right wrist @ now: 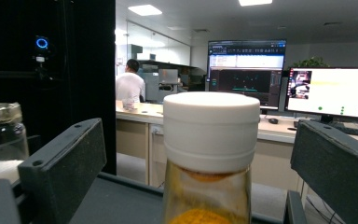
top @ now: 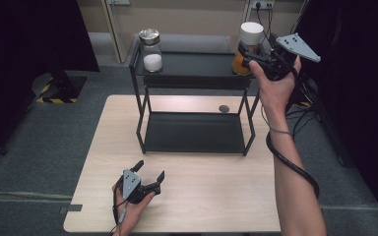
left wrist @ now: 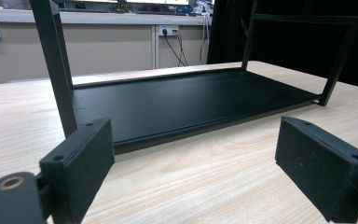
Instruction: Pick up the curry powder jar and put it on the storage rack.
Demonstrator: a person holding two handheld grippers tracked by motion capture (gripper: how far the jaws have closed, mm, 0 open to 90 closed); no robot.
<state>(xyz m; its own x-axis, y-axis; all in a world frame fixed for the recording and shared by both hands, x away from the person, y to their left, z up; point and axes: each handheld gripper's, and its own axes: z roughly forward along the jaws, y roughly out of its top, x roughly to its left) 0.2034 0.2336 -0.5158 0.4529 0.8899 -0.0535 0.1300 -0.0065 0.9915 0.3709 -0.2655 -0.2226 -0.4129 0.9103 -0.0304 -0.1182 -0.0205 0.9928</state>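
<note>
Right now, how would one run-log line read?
right gripper: open around white-lidded jar, not gripping | jar: top shelf | left gripper: open, on table

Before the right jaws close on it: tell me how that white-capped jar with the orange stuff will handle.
The white-capped jar looks like clear glass, so probably rigid, smooth and breakable. It stands tall and narrow near the shelf's right end, so a sideways nudge could tip it off. The wide cap may offer a less slippery hold than the glass.

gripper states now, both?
Left gripper: open, empty, resting on the table.
Right gripper: open, jaws either side of the white-capped jar, not gripping.
</note>
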